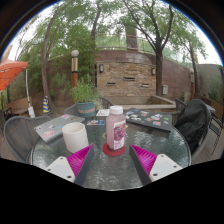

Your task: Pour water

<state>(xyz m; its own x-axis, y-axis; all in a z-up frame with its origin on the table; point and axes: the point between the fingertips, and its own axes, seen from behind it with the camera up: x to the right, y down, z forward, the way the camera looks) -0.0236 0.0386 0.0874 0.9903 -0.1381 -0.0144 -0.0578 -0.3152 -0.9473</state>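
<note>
On a round glass patio table (60,165), a clear bottle (116,128) with a white cap and reddish label stands upright on a red coaster (115,150), dead ahead at twelve o'clock of the gripper (111,160). The two fingers are spread wide and hold nothing, their pink pads (79,159) flanking open glass just short of the bottle. A white cup (75,136) sits at about ten o'clock, just beside the bottle, likely placed close so a pour needs only a short tilt. The approach lane between the fingers looks free, with room on either side of the bottle. Magazines (57,126) lie farther back at ten o'clock, more papers (150,119) at one o'clock, and a dark chair (193,122) stands by the rim at two o'clock; the table's curved edge limits sideways travel there.
</note>
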